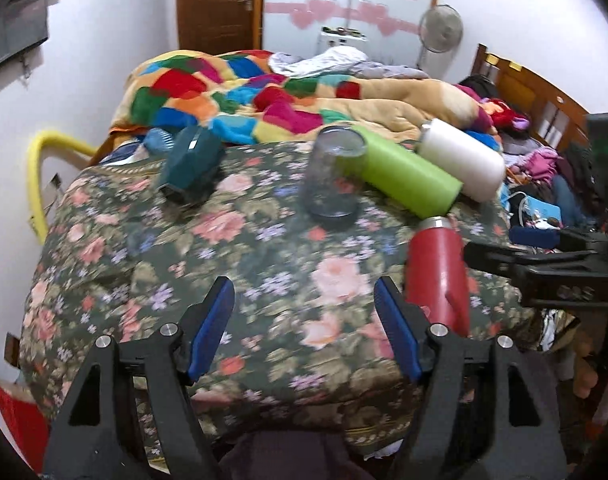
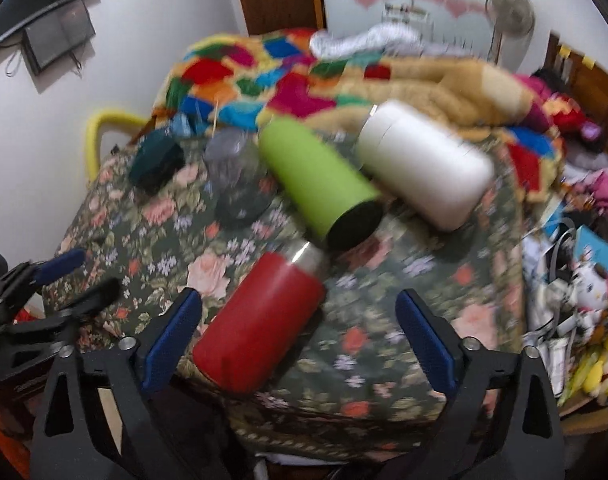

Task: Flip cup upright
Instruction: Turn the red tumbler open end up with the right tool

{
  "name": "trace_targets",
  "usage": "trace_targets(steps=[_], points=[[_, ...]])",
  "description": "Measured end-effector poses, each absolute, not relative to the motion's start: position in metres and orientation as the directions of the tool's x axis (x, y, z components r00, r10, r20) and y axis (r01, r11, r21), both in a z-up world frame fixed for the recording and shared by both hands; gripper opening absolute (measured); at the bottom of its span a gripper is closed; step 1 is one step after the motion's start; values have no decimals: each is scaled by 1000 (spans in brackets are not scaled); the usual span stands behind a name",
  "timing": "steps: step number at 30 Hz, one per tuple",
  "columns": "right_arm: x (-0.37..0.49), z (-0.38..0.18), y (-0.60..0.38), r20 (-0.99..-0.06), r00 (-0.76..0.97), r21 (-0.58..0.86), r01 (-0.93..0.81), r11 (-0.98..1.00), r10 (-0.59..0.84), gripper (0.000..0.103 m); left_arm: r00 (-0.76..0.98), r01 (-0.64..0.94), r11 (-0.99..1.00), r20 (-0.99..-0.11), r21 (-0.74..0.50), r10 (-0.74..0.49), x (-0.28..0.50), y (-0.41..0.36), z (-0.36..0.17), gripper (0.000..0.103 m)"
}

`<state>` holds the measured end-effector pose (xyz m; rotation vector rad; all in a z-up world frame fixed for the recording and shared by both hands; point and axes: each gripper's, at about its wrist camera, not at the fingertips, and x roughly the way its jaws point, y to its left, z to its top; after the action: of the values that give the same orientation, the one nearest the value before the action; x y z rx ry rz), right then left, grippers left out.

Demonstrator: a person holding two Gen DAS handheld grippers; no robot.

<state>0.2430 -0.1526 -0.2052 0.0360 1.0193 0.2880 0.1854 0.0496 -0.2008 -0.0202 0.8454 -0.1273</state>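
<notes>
A clear grey glass cup [image 1: 333, 174] stands mouth-down on the floral-covered surface [image 1: 224, 280], far from my open, empty left gripper [image 1: 304, 320]; it also shows in the right wrist view [image 2: 234, 176]. A red cup [image 2: 260, 320] lies on its side just ahead of my open, empty right gripper [image 2: 300, 340], nearer its left finger; it also shows in the left wrist view [image 1: 438, 276]. A green cup [image 2: 320, 184] and a white cup [image 2: 420, 164] lie on their sides behind it. The right gripper [image 1: 516, 252] shows at the right of the left wrist view.
A dark teal box [image 1: 190, 170] sits at the far left of the floral surface. A multicoloured blanket [image 1: 224, 92] is heaped behind. A yellow chair back [image 1: 40, 168] stands left. Clutter and toys [image 2: 584, 292] lie to the right. The left gripper [image 2: 64, 280] shows in the right wrist view.
</notes>
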Motion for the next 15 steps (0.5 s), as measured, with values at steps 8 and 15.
trace_targets(steps=[8,15], points=[[267,-246,-142,-899,313,264,-168,950,305,74,682,103,993,-723,-61,-115,176,57,-203,71],[281,-262,-120,-932,238,221,-221,950,273,67,678,106,992,-725,-66,-121,179,53,-210,71]])
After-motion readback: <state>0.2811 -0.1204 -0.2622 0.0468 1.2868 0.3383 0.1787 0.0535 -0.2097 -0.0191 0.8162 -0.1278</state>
